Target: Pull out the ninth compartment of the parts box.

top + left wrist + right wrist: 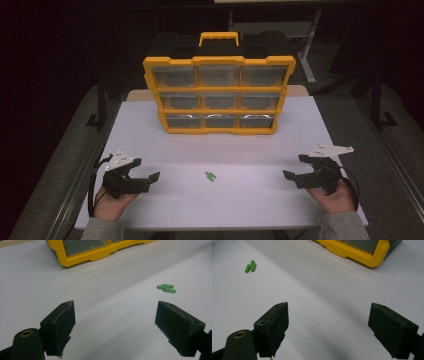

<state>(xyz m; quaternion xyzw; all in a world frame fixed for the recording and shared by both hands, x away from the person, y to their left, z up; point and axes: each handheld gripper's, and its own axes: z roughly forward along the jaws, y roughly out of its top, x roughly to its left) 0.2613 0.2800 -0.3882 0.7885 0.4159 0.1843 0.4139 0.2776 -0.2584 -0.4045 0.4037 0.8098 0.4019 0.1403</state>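
Note:
A small green part (211, 176) lies flat on the white table (225, 150), near the front and midway between my two hands. It shows again as the green part (166, 288) at the right of the left gripper view and as the green part (250, 266) at the upper left of the right gripper view. My left gripper (145, 170) rests at the front left, open, with nothing between its jaws. My right gripper (297, 167) rests at the front right, also open and empty. Both point inward toward the part, each well apart from it.
A yellow parts organizer (219, 93) with a handle and several clear drawers stands upright at the back middle of the table. Its lower corner, the organizer (82, 252), sits ahead of the left gripper; the organizer (362, 251) lies ahead of the right. Dark floor surrounds the table.

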